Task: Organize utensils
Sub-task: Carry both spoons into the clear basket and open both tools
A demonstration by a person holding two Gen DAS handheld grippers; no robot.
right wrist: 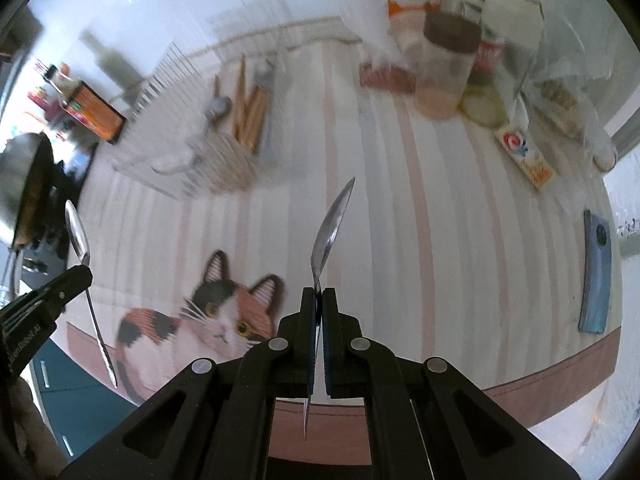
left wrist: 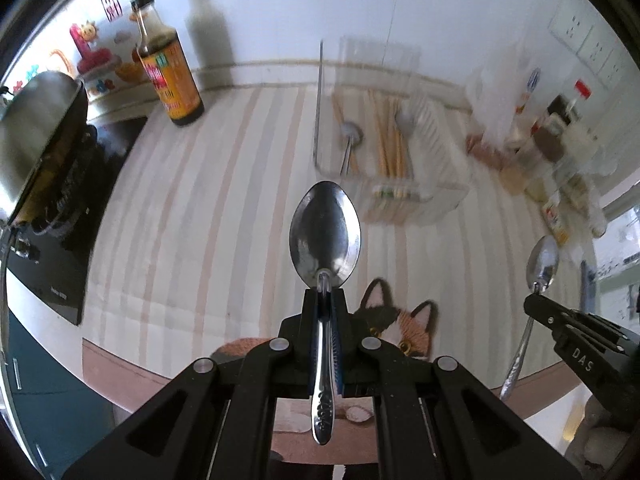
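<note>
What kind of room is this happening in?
Most likely a home kitchen counter: a sauce bottle stands near a stove with a pot on it, and a clear rack holds chopsticks and spoons.

Both wrist views look forward and down over striped cloth [left wrist: 224,200], held above it. Shared: utensil rack [left wrist: 384,152] [right wrist: 224,148], cat print [left wrist: 400,324] [right wrist: 216,312], each other's gripper at frame edge.

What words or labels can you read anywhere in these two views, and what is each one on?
"DAS": on the right gripper, seen from the left wrist.
"...enRobot.AI", start cut off: on the left gripper, seen from the right wrist.
Engraving on the left spoon handle: too small to read.
Sauce bottle label: blurred, unreadable.
Red wall sign: Chinese characters, not legible.
Small packet: logo only, text blurred.
</note>
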